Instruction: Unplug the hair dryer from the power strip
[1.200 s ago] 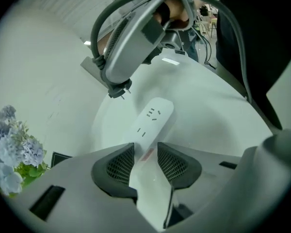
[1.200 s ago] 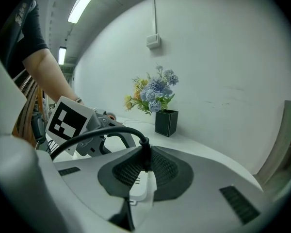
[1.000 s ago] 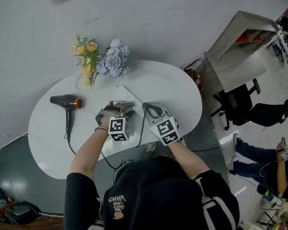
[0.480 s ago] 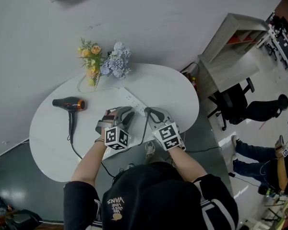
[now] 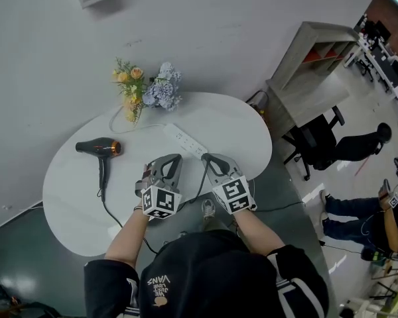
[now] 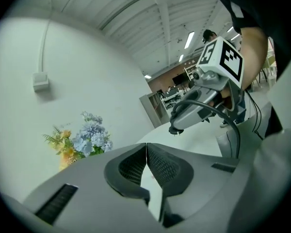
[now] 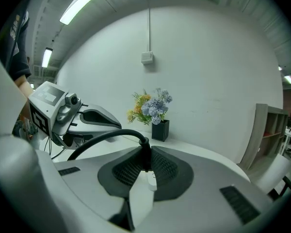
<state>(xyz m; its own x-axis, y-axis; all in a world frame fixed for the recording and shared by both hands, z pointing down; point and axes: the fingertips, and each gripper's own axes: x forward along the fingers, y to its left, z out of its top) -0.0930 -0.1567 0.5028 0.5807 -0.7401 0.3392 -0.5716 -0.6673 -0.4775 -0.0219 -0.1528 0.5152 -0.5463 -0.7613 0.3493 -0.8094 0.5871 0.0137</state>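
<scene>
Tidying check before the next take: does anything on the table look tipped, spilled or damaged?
Nothing stands out. The hair dryer lies on the table, the flowers stand upright, and the power strip lies flat. Only the black plug is off the table, clamped in the right claw, its cord trailing.

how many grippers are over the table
2. The left gripper is over the table's near edge, shut and empty. The right gripper is just beside it, shut on the plug. None seems hidden.
</scene>
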